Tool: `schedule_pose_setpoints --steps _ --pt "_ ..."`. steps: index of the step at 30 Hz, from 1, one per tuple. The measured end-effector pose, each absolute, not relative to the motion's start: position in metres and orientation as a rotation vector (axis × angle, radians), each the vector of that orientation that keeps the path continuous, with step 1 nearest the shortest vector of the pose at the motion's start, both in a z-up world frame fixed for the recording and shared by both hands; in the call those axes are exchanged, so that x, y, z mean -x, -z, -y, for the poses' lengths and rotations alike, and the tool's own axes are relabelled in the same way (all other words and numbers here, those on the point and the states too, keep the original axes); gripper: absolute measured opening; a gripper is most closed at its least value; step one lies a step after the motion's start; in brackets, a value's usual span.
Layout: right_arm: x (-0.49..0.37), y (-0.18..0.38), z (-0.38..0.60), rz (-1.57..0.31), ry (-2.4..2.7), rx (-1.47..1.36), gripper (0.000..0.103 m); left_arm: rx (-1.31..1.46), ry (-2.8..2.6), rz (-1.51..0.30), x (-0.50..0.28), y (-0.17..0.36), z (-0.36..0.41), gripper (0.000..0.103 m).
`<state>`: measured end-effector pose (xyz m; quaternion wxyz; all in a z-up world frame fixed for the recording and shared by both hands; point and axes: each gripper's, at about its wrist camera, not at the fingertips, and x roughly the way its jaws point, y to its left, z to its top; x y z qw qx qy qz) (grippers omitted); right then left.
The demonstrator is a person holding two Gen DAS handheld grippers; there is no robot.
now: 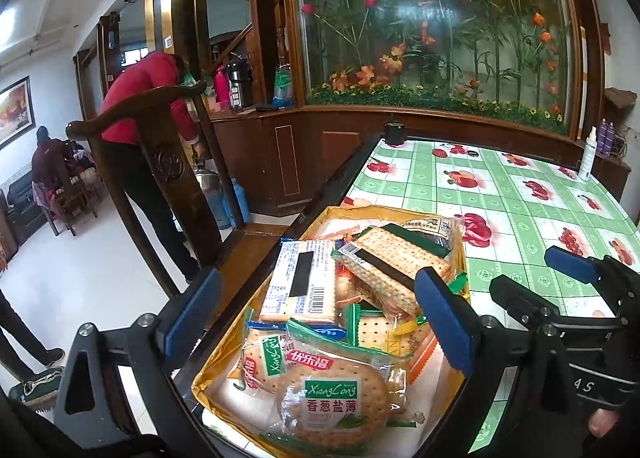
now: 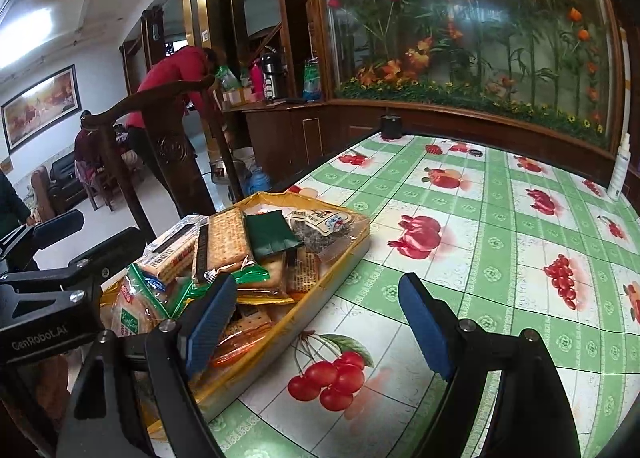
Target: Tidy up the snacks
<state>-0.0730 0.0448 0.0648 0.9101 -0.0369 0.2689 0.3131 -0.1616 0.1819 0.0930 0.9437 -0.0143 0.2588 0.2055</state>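
Note:
A gold-lined tray (image 1: 208, 372) sits at the table's left edge, piled with cracker packets. A round XiangCong cracker packet (image 1: 334, 398) lies at the near end and a long square-cracker packet (image 1: 394, 264) on top. My left gripper (image 1: 320, 312) is open and empty, hovering over the pile. The tray also shows in the right wrist view (image 2: 356, 254), with a dark green packet (image 2: 270, 236) on top. My right gripper (image 2: 320, 316) is open and empty above the tablecloth, its left finger over the tray's right rim. The right gripper shows in the left wrist view (image 1: 572, 262).
The table has a green checked fruit-print cloth (image 2: 492, 242). A black round container (image 2: 391, 127) stands at its far edge and a white spray bottle (image 2: 619, 165) at the far right. A carved wooden chair (image 1: 168, 161) stands left of the table. People are in the room behind.

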Motion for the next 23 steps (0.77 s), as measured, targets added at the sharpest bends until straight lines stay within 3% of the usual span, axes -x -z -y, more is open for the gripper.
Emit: schedule_pose_setpoints --steps 23 --pt "0.072 -0.062 -0.057 -0.573 -0.667 0.108 0.083 0.051 -0.435 -0.532 0.159 -0.087 -0.196 0.097"
